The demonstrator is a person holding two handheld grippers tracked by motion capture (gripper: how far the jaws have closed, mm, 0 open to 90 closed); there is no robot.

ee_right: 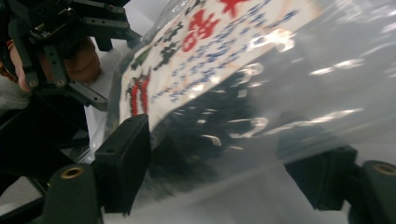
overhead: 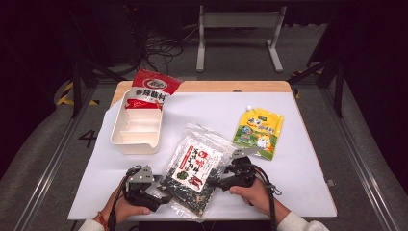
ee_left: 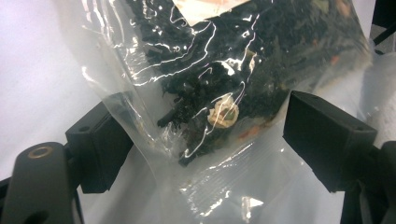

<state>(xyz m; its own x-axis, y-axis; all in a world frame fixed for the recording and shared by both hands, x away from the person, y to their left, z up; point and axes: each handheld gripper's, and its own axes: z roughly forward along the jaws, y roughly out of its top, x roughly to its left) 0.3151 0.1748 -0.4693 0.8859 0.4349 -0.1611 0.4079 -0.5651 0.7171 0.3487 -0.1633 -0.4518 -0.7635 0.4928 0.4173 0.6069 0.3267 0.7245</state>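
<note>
A clear bag of dark dried seaweed [overhead: 195, 168] with a white and red label lies tilted at the table's near middle. My left gripper [overhead: 156, 193] comes in from the left onto its near corner. In the left gripper view both black jaws press the crumpled plastic [ee_left: 224, 56] from either side of my left gripper [ee_left: 205, 123]. My right gripper [overhead: 217, 182] sits at the bag's right edge. In the right gripper view the bag [ee_right: 243, 60] passes between the spread jaws of my right gripper [ee_right: 219, 144], one jaw in front of the film, one behind it, neither pressing.
A white divided tray [overhead: 137, 139] stands at the left, with a red packet [overhead: 153, 89] leaning on its far end. A yellow-green spouted pouch [overhead: 258, 132] lies to the right. The white table cover's near edge [overhead: 269, 215] runs just in front of the hands.
</note>
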